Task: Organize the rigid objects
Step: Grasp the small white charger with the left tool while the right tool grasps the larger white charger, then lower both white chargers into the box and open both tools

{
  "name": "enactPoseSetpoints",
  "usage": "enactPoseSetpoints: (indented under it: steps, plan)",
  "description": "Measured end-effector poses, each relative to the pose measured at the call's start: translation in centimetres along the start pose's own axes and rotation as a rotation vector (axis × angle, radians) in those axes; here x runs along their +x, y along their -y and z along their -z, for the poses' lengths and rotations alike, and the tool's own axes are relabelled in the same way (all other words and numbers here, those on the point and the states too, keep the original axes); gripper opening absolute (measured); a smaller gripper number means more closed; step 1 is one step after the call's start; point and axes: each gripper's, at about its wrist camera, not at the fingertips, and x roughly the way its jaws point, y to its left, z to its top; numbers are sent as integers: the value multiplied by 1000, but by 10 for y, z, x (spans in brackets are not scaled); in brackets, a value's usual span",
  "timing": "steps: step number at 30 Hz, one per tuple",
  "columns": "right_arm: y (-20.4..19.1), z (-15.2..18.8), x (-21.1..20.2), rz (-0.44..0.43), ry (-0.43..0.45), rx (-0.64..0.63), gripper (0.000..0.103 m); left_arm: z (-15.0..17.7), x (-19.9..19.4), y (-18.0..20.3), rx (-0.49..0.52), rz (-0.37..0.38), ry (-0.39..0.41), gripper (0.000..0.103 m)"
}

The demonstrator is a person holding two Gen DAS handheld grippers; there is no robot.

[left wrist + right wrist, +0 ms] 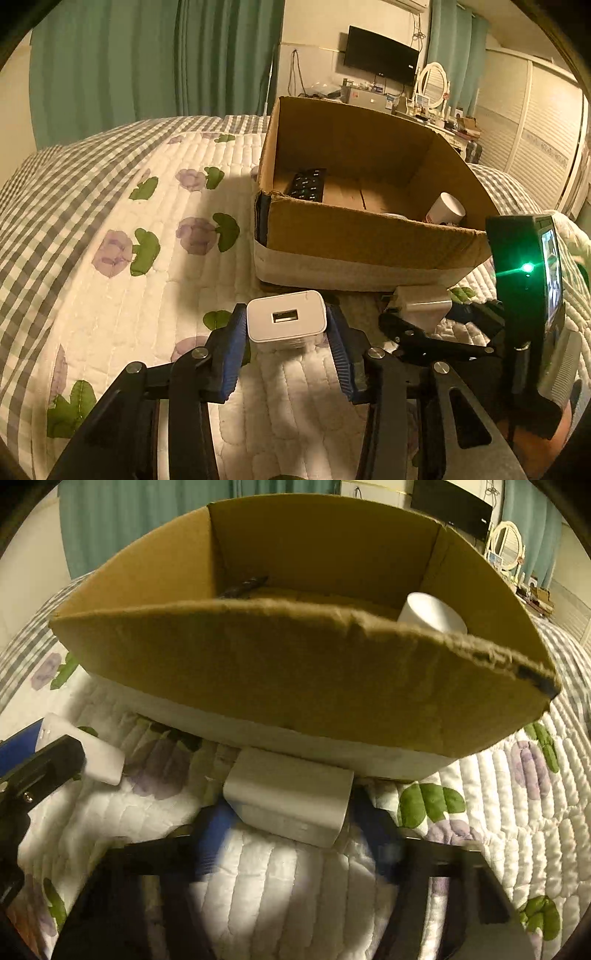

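Bed under white floral quilt [122, 295] with grey gingham border, cardboard box [369, 236] resting on it

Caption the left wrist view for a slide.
Left gripper shut on white USB charger block, near open cardboard box on quilted bedspread.

Teal curtains [155, 55] are hanging behind a floral quilted bed [122, 236]; a wall TV [380, 53] and oval mirror [434, 83] are sitting under warm yellowish light.
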Motion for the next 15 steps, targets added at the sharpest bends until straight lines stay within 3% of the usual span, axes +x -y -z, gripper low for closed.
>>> enactPoseSetpoints:
  steps: [7, 15]
  plan:
    - [8, 7, -27, -64, 19, 8, 55, -2, -7, 3, 21, -9, 19, 43]
    - [24, 2, -82, -73, 114, 39, 55, -19, -44, 9, 38, -16, 75, 42]
